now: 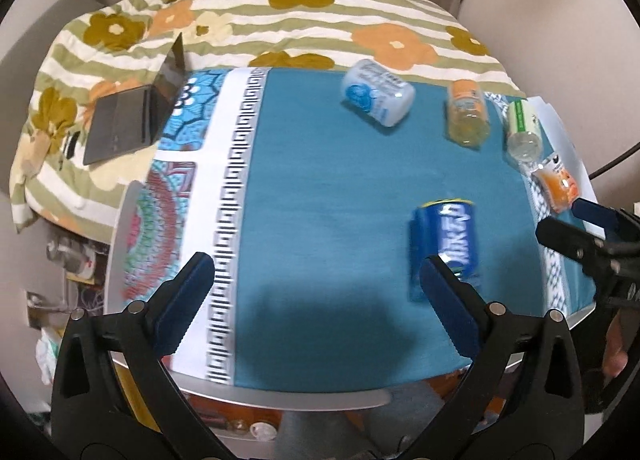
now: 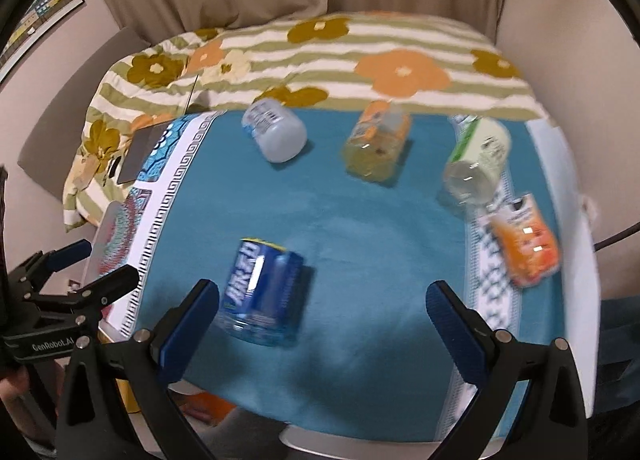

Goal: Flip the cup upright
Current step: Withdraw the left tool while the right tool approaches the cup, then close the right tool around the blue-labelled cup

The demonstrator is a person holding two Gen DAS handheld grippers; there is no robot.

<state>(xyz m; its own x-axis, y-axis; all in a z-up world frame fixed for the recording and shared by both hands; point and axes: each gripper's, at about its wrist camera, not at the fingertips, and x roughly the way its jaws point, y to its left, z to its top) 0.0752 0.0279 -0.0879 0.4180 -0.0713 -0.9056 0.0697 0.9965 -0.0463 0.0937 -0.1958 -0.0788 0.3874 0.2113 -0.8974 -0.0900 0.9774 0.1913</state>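
A blue cup [image 1: 446, 244] with white lettering lies on its side on the teal cloth [image 1: 320, 188], near the table's front. It also shows in the right wrist view [image 2: 260, 292]. My left gripper [image 1: 316, 284] is open and empty above the front edge, its right finger [image 1: 448, 300] just in front of the cup. My right gripper [image 2: 322, 308] is open and empty, its left finger [image 2: 188, 324] beside the cup. The right gripper shows at the right edge of the left wrist view [image 1: 576, 228]. The left gripper shows at the left edge of the right wrist view [image 2: 76, 272].
Several other containers lie on their sides at the back and right: a pale blue one [image 2: 274, 134], a yellow-orange one [image 2: 376, 148], a green-white one [image 2: 476, 160], an orange one [image 2: 526, 242]. A laptop [image 1: 132, 112] sits on the flowered bedding [image 1: 320, 20] behind the table.
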